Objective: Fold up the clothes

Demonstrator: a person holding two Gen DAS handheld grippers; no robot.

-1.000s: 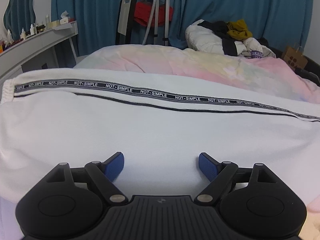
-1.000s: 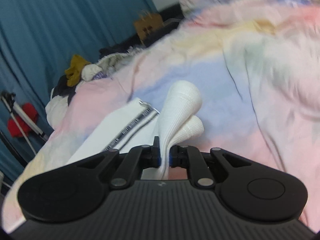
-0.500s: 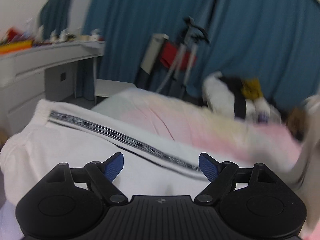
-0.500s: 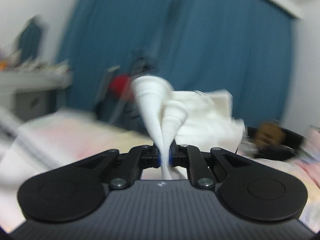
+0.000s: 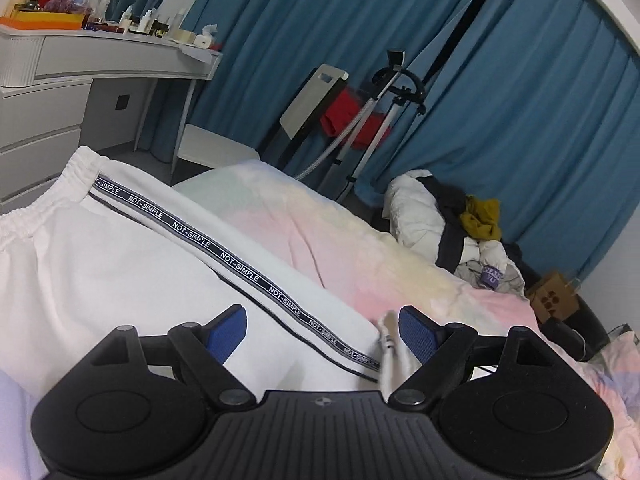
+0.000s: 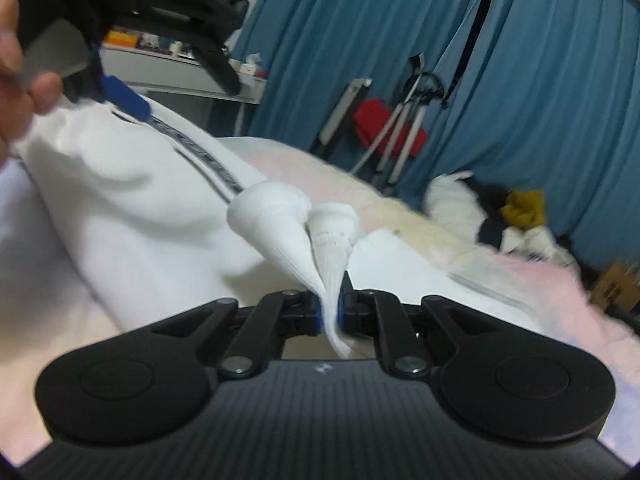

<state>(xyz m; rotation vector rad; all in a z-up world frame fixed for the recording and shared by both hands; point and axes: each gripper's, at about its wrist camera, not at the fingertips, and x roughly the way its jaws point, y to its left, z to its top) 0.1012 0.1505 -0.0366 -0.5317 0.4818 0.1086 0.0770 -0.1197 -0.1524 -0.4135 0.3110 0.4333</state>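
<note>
Right gripper (image 6: 329, 314) pinches both ribbed cuffs (image 6: 320, 232) of the white sweatpants (image 5: 120, 272) lying across the pastel bedspread (image 5: 352, 248), left gripper (image 5: 322, 330) spread wide over them toward the waistband (image 5: 48, 196) at ten o'clock, so the lengthwise fold looks midway, unfinished.

the white trousers (image 5: 132, 264) covered the near part of the bed (image 5: 344, 248), leaving bare quilt beyond their striped edge as open passage. a pile of clothes (image 5: 452, 220) blocked the far end of the bed. past the bed's edge stood a chair (image 5: 308, 108) and a steamer stand (image 5: 384, 108) against the curtain (image 5: 500, 100). the left gripper (image 6: 124, 96) hung just over the waistband, and the right gripper (image 6: 330, 314), clamped on the bunched cuffs (image 6: 296, 224), filled the near foreground.
</note>
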